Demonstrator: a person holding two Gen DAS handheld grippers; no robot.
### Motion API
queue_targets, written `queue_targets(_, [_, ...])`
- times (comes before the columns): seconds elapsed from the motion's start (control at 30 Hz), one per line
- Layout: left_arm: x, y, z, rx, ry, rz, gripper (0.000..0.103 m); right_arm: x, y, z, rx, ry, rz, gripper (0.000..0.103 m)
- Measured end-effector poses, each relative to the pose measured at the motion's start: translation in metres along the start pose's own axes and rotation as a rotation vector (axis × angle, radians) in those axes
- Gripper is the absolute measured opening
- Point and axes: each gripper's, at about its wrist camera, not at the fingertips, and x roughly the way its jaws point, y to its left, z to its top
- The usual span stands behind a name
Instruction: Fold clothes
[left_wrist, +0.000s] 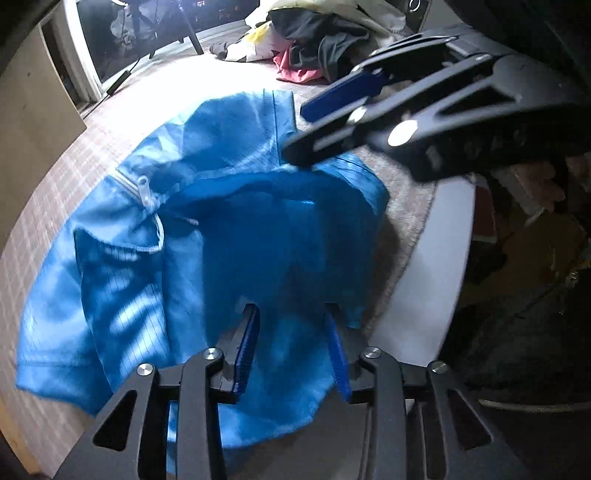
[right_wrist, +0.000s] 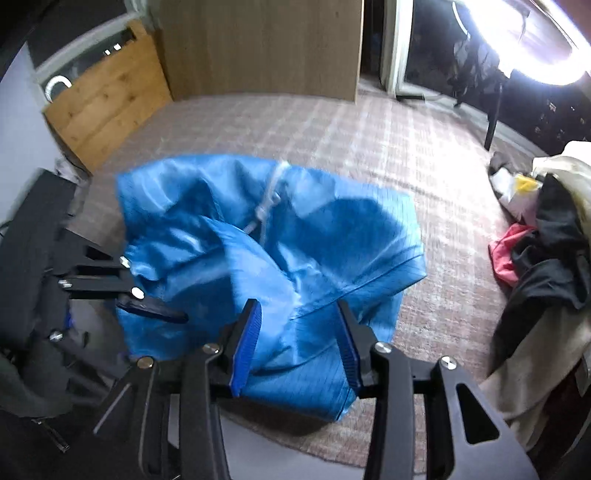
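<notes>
Two grippers are working over one blue garment (right_wrist: 258, 258), which is lying crumpled on a checked cloth (right_wrist: 369, 147) that is covering the work surface. The garment is spreading ahead of both pairs of jaws, and its near edge is reaching under and between the fingers of each. The right gripper (right_wrist: 301, 343) is standing with its jaws apart, blue fabric showing in the gap; whether the pads are touching it I cannot tell. The left gripper (left_wrist: 293, 347) is also holding its jaws apart over the fabric. A pile of other clothes (right_wrist: 546, 258) is lying far to the right of the right jaws. A white zipper (left_wrist: 142, 192) is showing ahead and to the left of the left jaws.
</notes>
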Motion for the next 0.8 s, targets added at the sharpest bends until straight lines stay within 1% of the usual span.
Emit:
queue_targets(0.03, [0.005, 0.001, 0.001, 0.007, 0.004, -0.001, 0.029, 0.004, -0.001, 0.001, 0.005, 0.012, 0.006, 0.040])
queue_targets(0.07, [0.010, 0.001, 0.003, 0.013, 0.008, -0.002, 0.021, 0.006, -0.003, 0.001, 0.011, 0.021, 0.013, 0.040])
queue_targets(0.1, [0.012, 0.003, 0.004, 0.014, 0.007, -0.006, 0.002, 0.008, -0.005, 0.001, 0.018, 0.030, 0.019, 0.040])
queue_targets(0.2, [0.008, 0.009, 0.002, -0.011, -0.024, -0.028, 0.001, 0.009, -0.003, 0.006, 0.001, 0.040, 0.023, 0.040])
queue_targets(0.3, [-0.010, 0.015, 0.000, -0.037, -0.076, -0.027, 0.001, 0.005, 0.012, 0.013, -0.064, 0.038, 0.024, 0.040])
queue_targets(0.33, [-0.014, 0.016, -0.001, -0.044, -0.089, -0.027, 0.001, 0.004, 0.017, 0.015, -0.084, 0.040, 0.020, 0.041])
queue_targets(0.4, [-0.020, 0.019, -0.003, -0.066, -0.114, -0.025, 0.001, 0.005, 0.023, 0.019, -0.112, 0.044, -0.005, 0.050])
queue_targets(0.43, [-0.022, 0.020, -0.004, -0.075, -0.123, -0.024, 0.001, 0.006, 0.026, 0.022, -0.125, 0.050, -0.020, 0.050])
queue_targets(0.47, [-0.021, 0.020, -0.006, -0.081, -0.126, -0.023, 0.001, 0.006, 0.028, 0.025, -0.135, 0.058, -0.018, 0.050])
queue_targets(0.6, [-0.021, 0.020, -0.017, -0.102, -0.155, -0.033, 0.001, -0.004, 0.033, 0.030, -0.171, 0.086, 0.042, 0.050])
queue_targets(0.67, [-0.022, 0.022, -0.023, -0.135, -0.179, -0.049, 0.001, -0.005, 0.037, 0.030, -0.203, 0.111, 0.043, 0.050])
queue_targets(0.8, [-0.019, 0.024, -0.034, -0.198, -0.224, -0.084, 0.001, 0.011, 0.037, 0.032, -0.234, 0.156, -0.001, 0.050])
